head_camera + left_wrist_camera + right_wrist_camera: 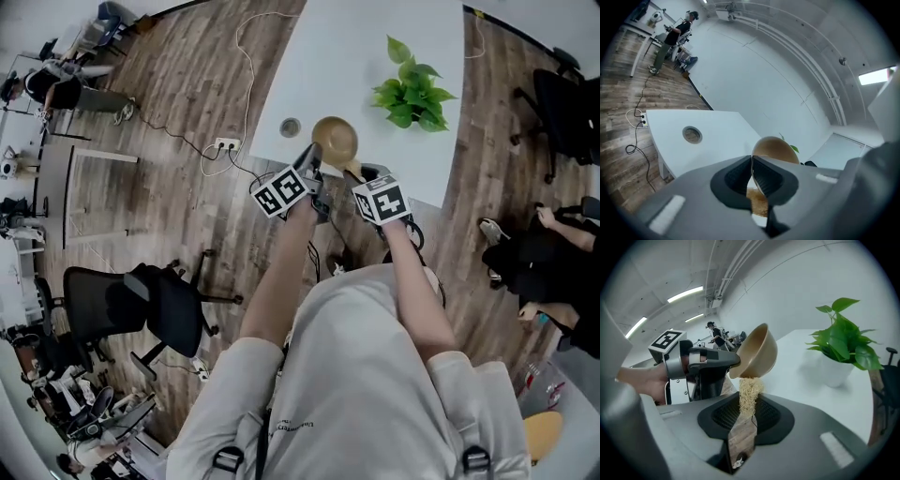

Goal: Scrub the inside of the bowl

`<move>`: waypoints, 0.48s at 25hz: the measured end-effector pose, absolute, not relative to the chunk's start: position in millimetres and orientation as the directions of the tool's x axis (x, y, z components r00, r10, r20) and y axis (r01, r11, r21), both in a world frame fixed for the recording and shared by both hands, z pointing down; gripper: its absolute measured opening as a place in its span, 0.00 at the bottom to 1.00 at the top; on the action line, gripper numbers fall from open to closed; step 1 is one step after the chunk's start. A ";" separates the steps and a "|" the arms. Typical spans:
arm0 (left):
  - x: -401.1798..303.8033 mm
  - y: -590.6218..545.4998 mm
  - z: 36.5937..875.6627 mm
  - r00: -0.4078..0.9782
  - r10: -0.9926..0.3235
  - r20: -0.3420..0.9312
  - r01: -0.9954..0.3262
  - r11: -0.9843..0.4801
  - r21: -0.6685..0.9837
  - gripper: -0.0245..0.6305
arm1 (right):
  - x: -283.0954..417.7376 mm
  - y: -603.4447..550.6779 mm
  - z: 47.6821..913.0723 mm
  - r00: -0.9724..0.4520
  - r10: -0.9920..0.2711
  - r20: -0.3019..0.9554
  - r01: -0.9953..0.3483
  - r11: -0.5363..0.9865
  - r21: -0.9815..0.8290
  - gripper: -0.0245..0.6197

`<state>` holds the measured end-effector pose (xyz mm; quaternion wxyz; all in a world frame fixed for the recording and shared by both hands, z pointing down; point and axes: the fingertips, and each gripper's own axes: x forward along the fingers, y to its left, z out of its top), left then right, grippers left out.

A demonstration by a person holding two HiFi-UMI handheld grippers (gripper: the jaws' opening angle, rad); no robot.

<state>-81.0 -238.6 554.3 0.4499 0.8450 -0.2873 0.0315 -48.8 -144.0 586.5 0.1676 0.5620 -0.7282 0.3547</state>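
Bowl [757, 354]: tan, raised and tilted above the near edge of the table [356, 56], rim clamped by the left gripper [752, 171], probably to present its inside. Fibre scrubber [749, 392]: pinched in the right gripper [746, 416], tip touching the bowl's rim, probably to start scrubbing.

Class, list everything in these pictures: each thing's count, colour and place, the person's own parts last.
bowl: one, tan, tilted above the table's near edge
scrubber: one, straw-coloured, just under the bowl's rim
plant: one, green in a white pot, on the table
table: one, white
cable hole: one, grey-rimmed, in the table left of the bowl
power strip: one, white, on the wooden floor
office chairs: at least two, black, on the floor
left gripper: one, grey, shut on the bowl's rim
right gripper: one, grey, shut on the scrubber
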 end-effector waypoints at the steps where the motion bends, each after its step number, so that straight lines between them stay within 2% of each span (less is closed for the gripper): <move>1: -79.1 -231.4 552.3 0.847 -0.434 0.306 -0.497 -0.442 0.747 0.06 | -55.2 -139.5 587.0 -0.301 -0.708 0.639 -0.939 0.103 -0.329 0.20; 12: -77.0 -158.3 540.9 0.943 -0.195 0.269 -0.331 -0.583 0.742 0.06 | -99.0 -103.0 591.0 -0.162 -0.784 0.600 -0.943 -0.057 -0.329 0.20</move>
